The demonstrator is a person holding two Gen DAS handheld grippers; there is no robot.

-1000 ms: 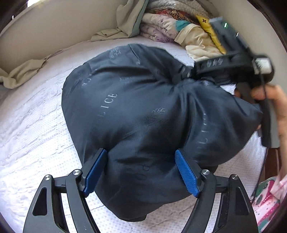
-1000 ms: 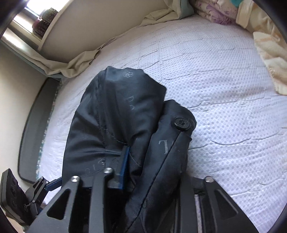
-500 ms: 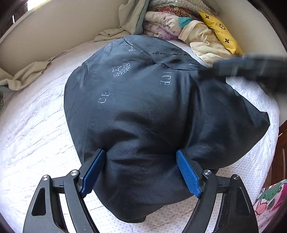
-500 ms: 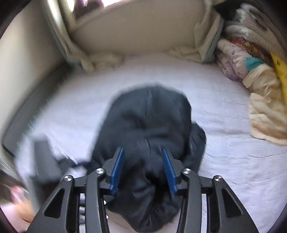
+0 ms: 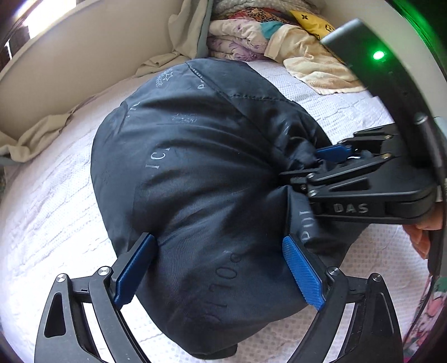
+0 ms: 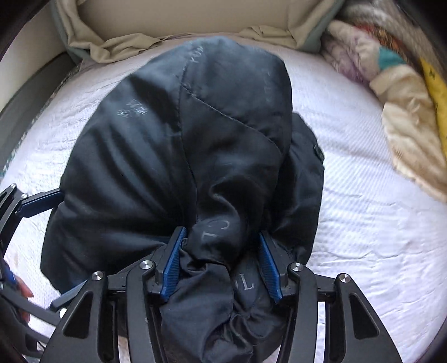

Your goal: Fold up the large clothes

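The left gripper (image 5: 220,268) stands wide with its jaws opening; the bundled end of the dark jacket (image 5: 201,173) lies between its blue pads (image 5: 303,275), which touch the fabric on both sides. The right gripper (image 6: 220,265) has a bunched fold of the same jacket (image 6: 178,156) between its pads (image 6: 268,269), the cloth filling the gap and touching both, while its jaws are opening too. In the left view that right gripper (image 5: 321,162) comes in from the right edge, its tips in a gathered part of the jacket. The jacket sits as a puffy mound on the white bed (image 5: 47,201), faint pale lettering and emblems across it. Beyond it, a beige sheet (image 6: 123,44) is crumpled along the wall, and a pile of folded bedding (image 5: 251,36) with a yellow cushion (image 5: 314,21) lies at the far right corner.
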